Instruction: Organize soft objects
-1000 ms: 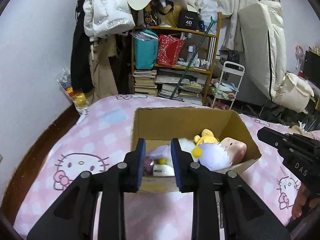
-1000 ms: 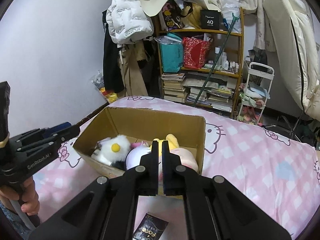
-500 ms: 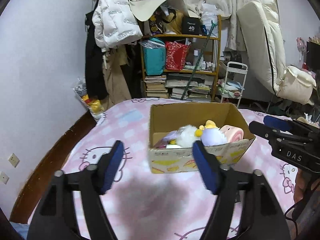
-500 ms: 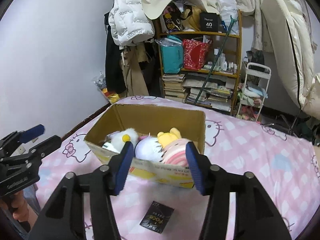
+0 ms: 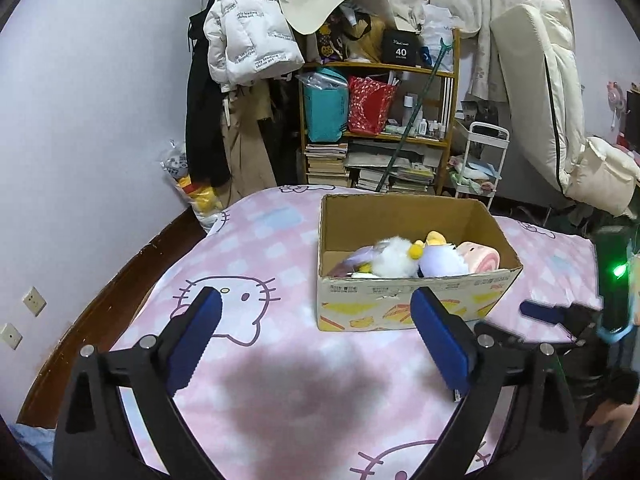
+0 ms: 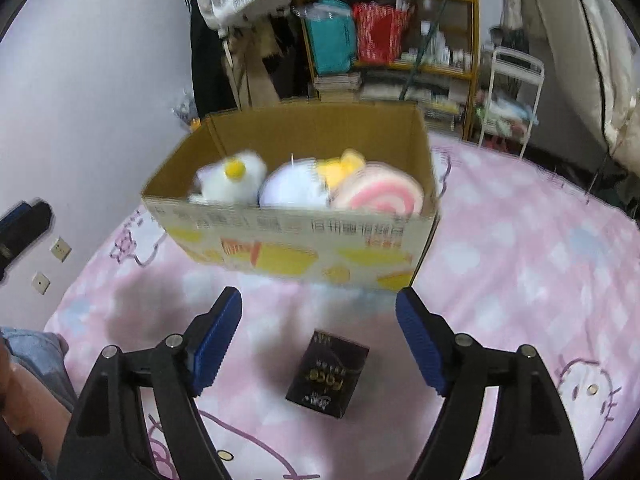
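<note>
A cardboard box (image 5: 404,300) is sitting on a bed covered by a pink checked bedspread (image 5: 256,240) printed with cat faces, towards the far edge of the bed, in front of a cluttered wooden shelf (image 5: 380,132). Inside the box, soft toys are lying side by side against its near wall: a white fluffy plush (image 6: 230,182) with a yellow spot on the left, a pale lilac plush (image 6: 290,190) in the middle with a yellow plush (image 6: 344,164) peeking out behind it, and a pink-and-white roll-shaped plush (image 6: 378,196) on the right. The left gripper (image 5: 316,332) is hovering over the near part of the bedspread, short of the box; its jaws are opening and standing wide, with nothing between the blue pads. The right gripper (image 6: 318,328) is pointing down at the bedspread in front of the box, its jaws also opening and standing wide and gripping nothing; the right wrist view is blurred. A small dark box (image 6: 328,372) with gold lettering is lying on the bedspread near the bed's near edge, below the gap between the right gripper's fingers and apart from them.
</note>
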Motion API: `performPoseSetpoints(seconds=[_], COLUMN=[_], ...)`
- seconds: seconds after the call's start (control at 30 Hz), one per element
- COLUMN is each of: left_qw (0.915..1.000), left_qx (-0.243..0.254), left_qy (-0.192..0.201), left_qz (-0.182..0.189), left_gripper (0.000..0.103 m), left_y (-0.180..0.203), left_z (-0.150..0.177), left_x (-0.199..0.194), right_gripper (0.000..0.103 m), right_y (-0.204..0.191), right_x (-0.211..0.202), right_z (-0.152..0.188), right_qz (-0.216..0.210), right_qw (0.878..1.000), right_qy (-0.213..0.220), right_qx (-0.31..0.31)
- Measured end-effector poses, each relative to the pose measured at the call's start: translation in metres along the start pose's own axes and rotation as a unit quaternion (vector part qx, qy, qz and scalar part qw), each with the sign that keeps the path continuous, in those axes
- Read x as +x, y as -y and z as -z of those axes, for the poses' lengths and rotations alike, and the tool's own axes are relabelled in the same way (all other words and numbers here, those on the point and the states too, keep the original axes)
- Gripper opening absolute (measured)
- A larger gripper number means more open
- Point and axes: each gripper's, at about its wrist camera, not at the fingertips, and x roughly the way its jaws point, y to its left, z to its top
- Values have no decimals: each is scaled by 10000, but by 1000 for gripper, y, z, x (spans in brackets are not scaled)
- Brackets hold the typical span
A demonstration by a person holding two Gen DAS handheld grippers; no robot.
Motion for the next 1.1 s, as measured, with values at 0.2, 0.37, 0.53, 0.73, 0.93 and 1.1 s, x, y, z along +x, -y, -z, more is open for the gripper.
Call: performPoseSetpoints(seconds=[0.2, 0.37, 0.53, 0.73, 0.93, 1.1], left_qw=[9995, 9995, 9993, 9992, 9988, 9976], left_qx=[89, 61, 109, 205, 208, 224], left_qy=[254, 272, 346, 315, 404, 576], left_qz=[-173, -155, -102, -143, -200, -316], left_gripper=[94, 94, 94, 94, 94, 94], left_y=[4, 2, 3, 7, 8, 11], left_z=[0, 0, 1, 1, 0, -1], left_x=[-6, -7, -11, -8, -10, -11], right_gripper=[83, 83, 60, 56, 56, 56], right_y=[5, 11, 14, 12, -3, -10], right_x=[31, 52, 72, 66, 6, -38], right_z=[10, 20, 31, 31, 13, -14], right_qz=[-108, -28, 69, 30, -180, -46], right_qw=[9986, 9957, 9900, 9923, 9998, 9940], right_qy=[-512, -917, -1382, -1226, -87, 1059], right_qx=[-27, 150, 271, 181, -93, -279])
